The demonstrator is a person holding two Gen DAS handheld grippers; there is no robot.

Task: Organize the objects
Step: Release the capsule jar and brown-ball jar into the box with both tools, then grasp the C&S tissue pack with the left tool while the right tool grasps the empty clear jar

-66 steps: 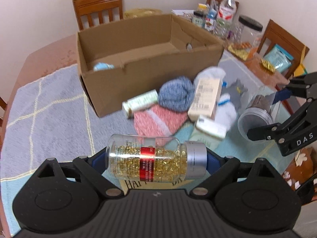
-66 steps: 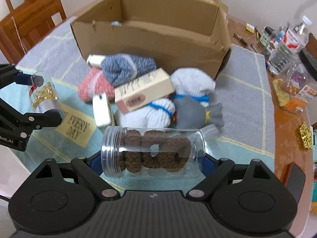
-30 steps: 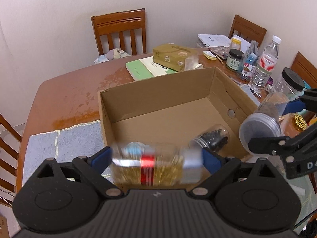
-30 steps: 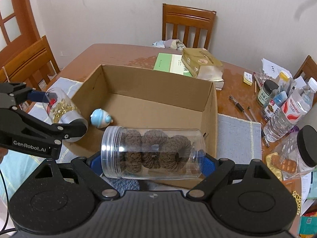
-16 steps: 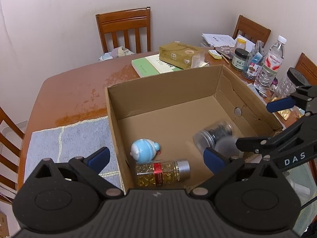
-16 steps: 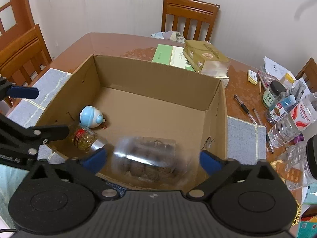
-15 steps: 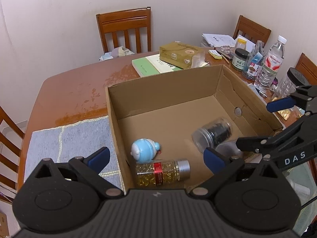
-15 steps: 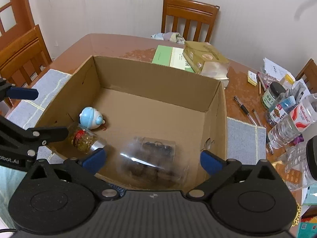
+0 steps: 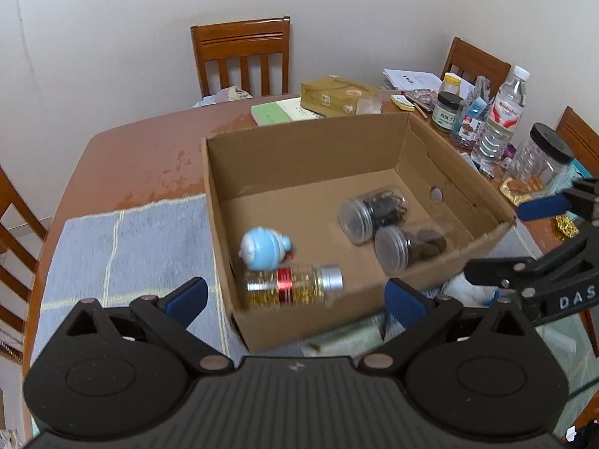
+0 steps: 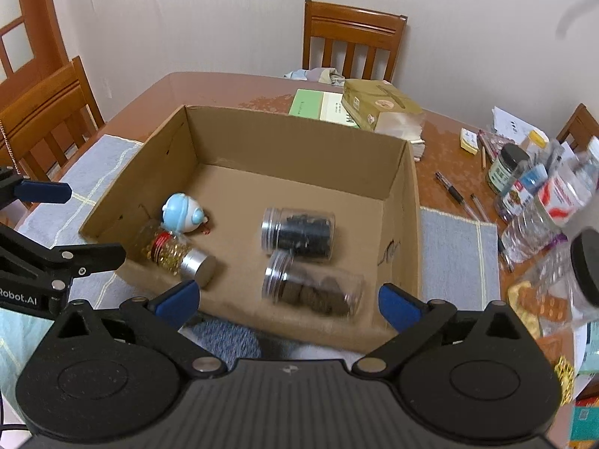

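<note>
- My left gripper [image 9: 295, 293] and right gripper [image 10: 286, 299] both have their jaws spread wide, just opened, nothing between them
- The capsule bottle [image 9: 294, 286] lies on its side in the cardboard box [image 9: 374, 138] by the near wall, beside the blue toy [image 9: 264, 247]
- The clear jar [image 10: 312, 288] lies near the right wall; it looks rigid, smooth and prone to roll, so I'd grip it across the body

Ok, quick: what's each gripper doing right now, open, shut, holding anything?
Left gripper: open, holding nothing; jaws just opened wider.
Right gripper: open, holding nothing; jaws just opened wider.
</note>
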